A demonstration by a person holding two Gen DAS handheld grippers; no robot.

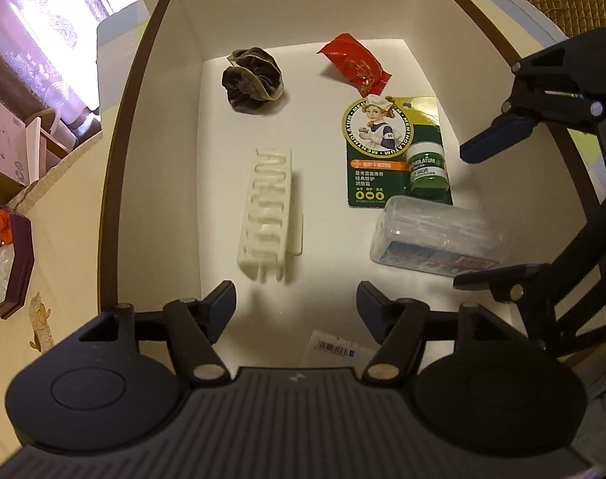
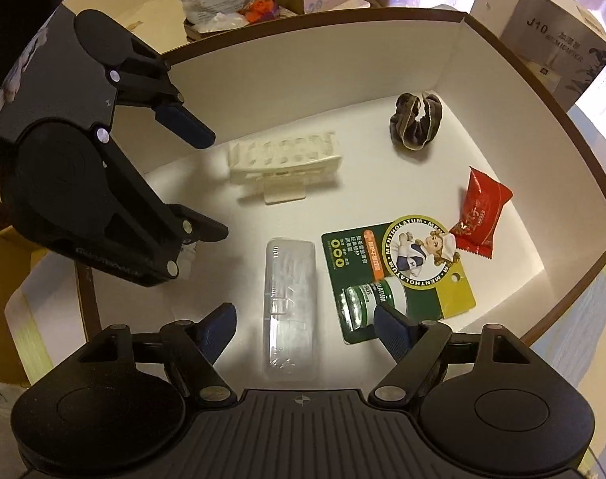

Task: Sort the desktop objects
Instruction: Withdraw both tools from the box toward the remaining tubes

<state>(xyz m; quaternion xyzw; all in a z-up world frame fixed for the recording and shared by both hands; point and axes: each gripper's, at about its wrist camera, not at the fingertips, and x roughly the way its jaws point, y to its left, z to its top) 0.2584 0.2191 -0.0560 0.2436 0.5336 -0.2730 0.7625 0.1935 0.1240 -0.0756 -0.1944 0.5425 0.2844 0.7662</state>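
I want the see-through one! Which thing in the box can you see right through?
The clear plastic case, lying flat beside the green Mentholatum card. Everything else is solid-coloured.

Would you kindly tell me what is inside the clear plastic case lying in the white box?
Through the clear plastic case only pale, blurry thin shapes show; what they are cannot be told. In the left wrist view a blue-and-red label covers its lower side.
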